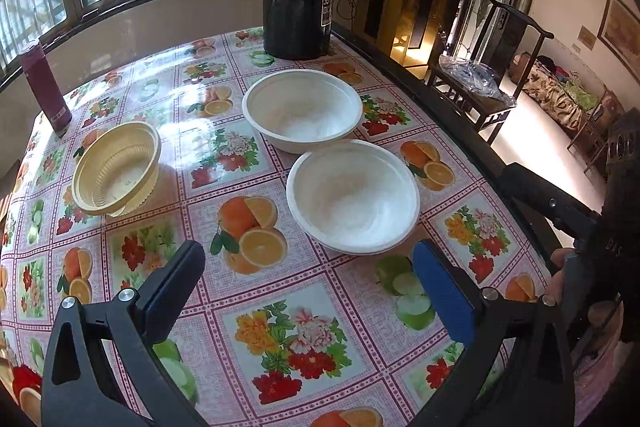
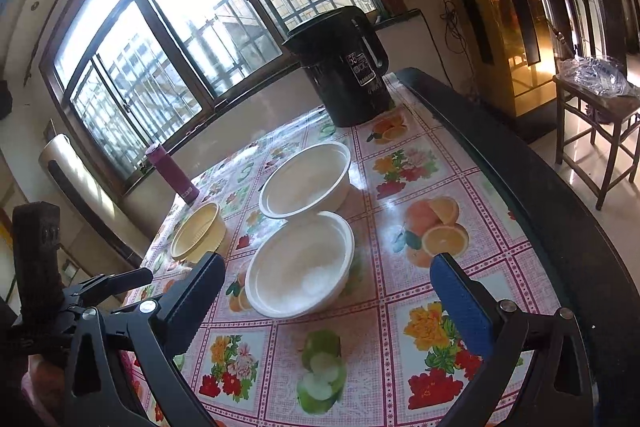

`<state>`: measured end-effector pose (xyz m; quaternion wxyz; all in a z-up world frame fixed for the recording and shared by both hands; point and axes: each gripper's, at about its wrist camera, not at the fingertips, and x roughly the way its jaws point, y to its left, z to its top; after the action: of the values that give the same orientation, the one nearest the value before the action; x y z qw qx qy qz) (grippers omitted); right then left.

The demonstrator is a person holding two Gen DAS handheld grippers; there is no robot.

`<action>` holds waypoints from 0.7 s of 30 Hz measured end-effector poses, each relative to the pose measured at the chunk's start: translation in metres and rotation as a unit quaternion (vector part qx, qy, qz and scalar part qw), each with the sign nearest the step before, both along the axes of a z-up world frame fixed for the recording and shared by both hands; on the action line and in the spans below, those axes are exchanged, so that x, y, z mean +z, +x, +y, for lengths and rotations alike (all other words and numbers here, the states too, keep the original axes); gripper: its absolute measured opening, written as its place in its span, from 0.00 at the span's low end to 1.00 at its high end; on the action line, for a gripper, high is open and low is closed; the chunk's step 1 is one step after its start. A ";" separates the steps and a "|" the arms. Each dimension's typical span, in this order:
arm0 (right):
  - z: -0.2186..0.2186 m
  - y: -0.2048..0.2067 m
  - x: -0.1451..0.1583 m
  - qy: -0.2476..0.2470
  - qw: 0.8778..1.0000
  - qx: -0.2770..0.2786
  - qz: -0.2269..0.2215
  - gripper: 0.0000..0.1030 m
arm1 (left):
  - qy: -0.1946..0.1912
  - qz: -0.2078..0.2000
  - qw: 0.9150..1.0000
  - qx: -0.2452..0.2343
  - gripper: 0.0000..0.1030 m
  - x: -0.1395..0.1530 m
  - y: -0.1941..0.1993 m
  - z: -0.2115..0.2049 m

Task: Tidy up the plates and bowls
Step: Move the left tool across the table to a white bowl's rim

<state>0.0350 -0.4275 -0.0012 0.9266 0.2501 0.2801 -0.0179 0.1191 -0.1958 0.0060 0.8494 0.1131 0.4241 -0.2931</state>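
Note:
Two white bowls rest on the fruit-patterned tablecloth: a near white bowl [image 1: 354, 197] [image 2: 300, 265] and a far white bowl [image 1: 302, 109] [image 2: 306, 179], their rims almost touching. A yellow ribbed bowl [image 1: 116, 173] [image 2: 196, 231] sits to their left. My left gripper [image 1: 310, 279] hovers open just short of the near white bowl, nothing between its fingers. My right gripper [image 2: 326, 287] is open too, straddling the near side of that same bowl without touching it. In the left wrist view the right gripper's body [image 1: 560, 211] shows at the right edge, held by a hand.
A black kettle [image 1: 298, 1] [image 2: 344, 67] stands at the table's far end, and a maroon flask [image 1: 44, 87] [image 2: 172, 173] at the far left. The dark table edge [image 1: 440, 99] runs along the right. A wooden chair [image 1: 484, 75] with a plastic bag stands beyond it.

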 end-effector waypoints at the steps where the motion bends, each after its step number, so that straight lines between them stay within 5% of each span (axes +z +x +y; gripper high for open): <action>1: -0.003 0.005 -0.004 0.009 1.000 0.000 0.004 1.00 | 0.002 0.006 1.000 0.002 1.00 -0.003 0.005 -0.002; 11: -0.018 0.045 -0.039 0.141 0.989 0.033 0.014 1.00 | -0.054 0.092 0.994 0.028 1.00 -0.022 0.049 -0.006; 15: -0.018 0.058 -0.047 0.157 0.987 0.040 0.019 1.00 | -0.066 0.123 0.989 0.049 1.00 -0.033 0.065 -0.003; 21: -0.022 0.065 -0.052 0.173 0.984 0.044 0.009 1.00 | -0.037 0.139 0.988 0.053 1.00 -0.049 0.072 -0.016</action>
<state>0.1003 -0.4494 -0.0528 0.8670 0.3935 0.2979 0.0692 0.1913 -0.2113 -0.0429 0.7999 0.0175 0.5325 -0.2762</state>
